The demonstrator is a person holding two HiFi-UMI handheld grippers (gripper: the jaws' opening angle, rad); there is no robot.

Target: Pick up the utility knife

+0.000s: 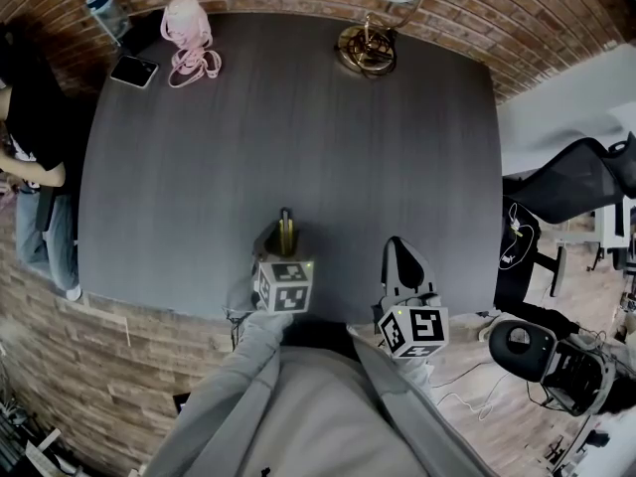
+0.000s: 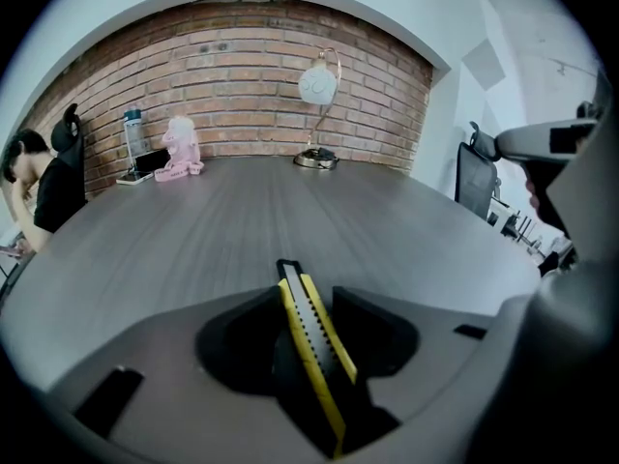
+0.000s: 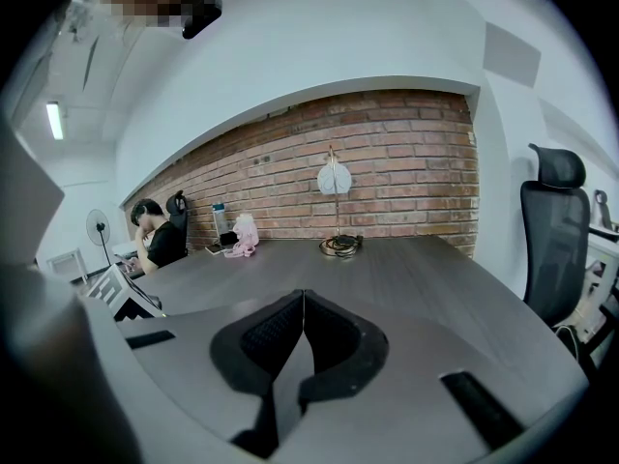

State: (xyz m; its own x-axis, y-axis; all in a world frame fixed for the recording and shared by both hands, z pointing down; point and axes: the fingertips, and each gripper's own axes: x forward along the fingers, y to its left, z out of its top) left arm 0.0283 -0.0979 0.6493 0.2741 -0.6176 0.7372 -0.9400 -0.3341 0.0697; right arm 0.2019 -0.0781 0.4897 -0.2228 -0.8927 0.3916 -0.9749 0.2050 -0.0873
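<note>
**As the knife sits between the left jaws, the lift is what remains**

Near edge of the table (image 1: 298, 117): the left gripper (image 1: 284, 246) points steeply down. The utility knife (image 2: 309, 332) lies lengthwise between its jaws.

- Left jaws: partway in, and both pads appear to bear on the knife's yellow sides. I take this as a grip, though a light one.
- Right gripper (image 3: 303, 303): just beside the left, jaws brought together tip to tip with nothing between them.

Step in hand, as I judge it: the grasp is made or nearly so, and the raise is not yet done. The next move calls for a firm squeeze, then a straight rise. The knife should stay in line with the jaws so the slim body does not pivot out.

What each view gives:
- Left gripper view: shows the black slider track and how the pads meet the handle.
- Head view: shows only a short dark-and-yellow stub poking ahead of the jaws. It does place the knife near the table's front edge and sets the two grippers side by side.
- Right gripper view: misses the knife altogether.
- No view settles whether the knife still touches the tabletop.

Far end of the table, well apart from the work: a lamp (image 1: 368, 48), a pink bundle (image 1: 187, 28) and a bottle (image 1: 104, 8). A seated person (image 1: 25, 117) is at the left edge.
</note>
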